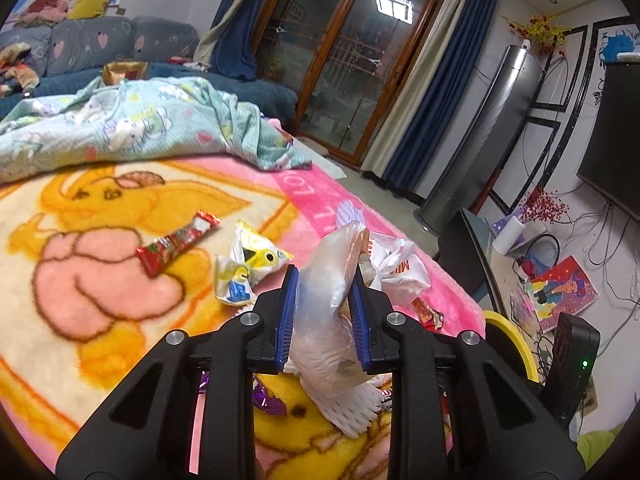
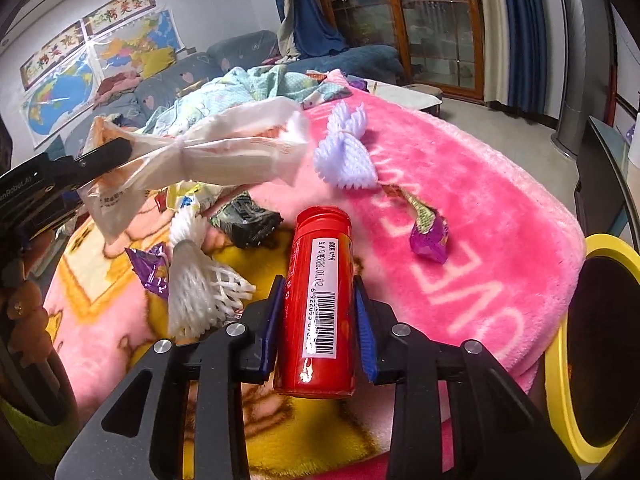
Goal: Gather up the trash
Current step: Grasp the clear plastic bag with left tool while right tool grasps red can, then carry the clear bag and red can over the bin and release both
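Trash lies scattered on a pink and yellow cartoon blanket [image 2: 500,216]: a red snack wrapper [image 1: 176,242], a yellow-and-white wrapper [image 1: 248,264], white foam fruit netting [image 2: 200,284] and a purple candy wrapper [image 2: 430,232]. The left hand-held gripper [image 1: 326,292] is clamped on a crumpled clear plastic bag [image 1: 332,280], lifted above the blanket. The right hand-held gripper [image 2: 320,292] is closed around a red cylindrical tube [image 2: 320,304] with a barcode label, beside a yellow-rimmed bin [image 2: 560,392].

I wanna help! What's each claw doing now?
Left gripper: closed on a clear plastic bag.
Right gripper: closed on a red bottle.
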A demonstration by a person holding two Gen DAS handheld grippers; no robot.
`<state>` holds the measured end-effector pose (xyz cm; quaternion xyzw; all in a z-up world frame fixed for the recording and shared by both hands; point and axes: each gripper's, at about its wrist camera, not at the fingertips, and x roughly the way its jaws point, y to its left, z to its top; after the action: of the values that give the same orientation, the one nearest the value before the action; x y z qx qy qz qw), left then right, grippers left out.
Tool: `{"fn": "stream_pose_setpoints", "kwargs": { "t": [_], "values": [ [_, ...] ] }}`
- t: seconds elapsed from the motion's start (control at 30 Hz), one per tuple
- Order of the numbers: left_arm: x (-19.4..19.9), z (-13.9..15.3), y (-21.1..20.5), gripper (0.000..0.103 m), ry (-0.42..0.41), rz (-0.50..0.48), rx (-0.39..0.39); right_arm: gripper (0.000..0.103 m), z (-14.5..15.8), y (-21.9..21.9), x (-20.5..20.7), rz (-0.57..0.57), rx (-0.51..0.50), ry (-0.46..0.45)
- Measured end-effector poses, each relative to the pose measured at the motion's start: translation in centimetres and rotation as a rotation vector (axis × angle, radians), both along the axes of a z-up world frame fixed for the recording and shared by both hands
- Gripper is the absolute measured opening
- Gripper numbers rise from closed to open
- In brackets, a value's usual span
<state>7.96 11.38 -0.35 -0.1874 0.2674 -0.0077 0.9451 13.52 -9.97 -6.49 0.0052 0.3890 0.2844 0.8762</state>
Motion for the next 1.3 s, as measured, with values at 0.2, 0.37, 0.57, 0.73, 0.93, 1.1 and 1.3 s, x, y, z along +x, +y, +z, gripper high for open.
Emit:
{"fn": "stream_pose_setpoints", "kwargs": {
  "t": [0.2,0.37,0.57,0.73,0.93,1.1,1.3],
  "values": [
    [-0.7,1.1,-0.4,0.018,-0.026,-0.006,0.004,0.031,1.3,-1.1,0.0,-0.018,0.015,-0.025],
    [-1.0,2.0,-1.6,0.018,-0.053,-0.028,0.009,0.030,2.6,-2.7,0.1,-0.043,0.026,-0.050],
    [-1.2,2.8,-3.1,0.018,-0.074,-0.061,0.022,0.030,3.7,-4.6,0.4,-0.090,0.038,-0.070],
    [-1.1,3.3,-4.7,0.018,-0.086,-0.100,0.029,0.030,4.5,-6.6,0.8,-0.135,0.047,-0.086],
    [-0.8,3.4,-6.8,0.018,-0.090,-0.143,0.041,0.030,5.6,-8.9,1.0,-0.182,0.050,-0.115],
    [-0.4,3.5,-8.5,0.018,-0.090,-0.180,0.058,0.030,6.4,-10.8,1.1,-0.226,0.059,-0.138],
    [0.0,3.4,-10.6,0.018,-0.089,-0.223,0.079,0.030,7.2,-13.3,1.3,-0.282,0.069,-0.154]
  ]
}}
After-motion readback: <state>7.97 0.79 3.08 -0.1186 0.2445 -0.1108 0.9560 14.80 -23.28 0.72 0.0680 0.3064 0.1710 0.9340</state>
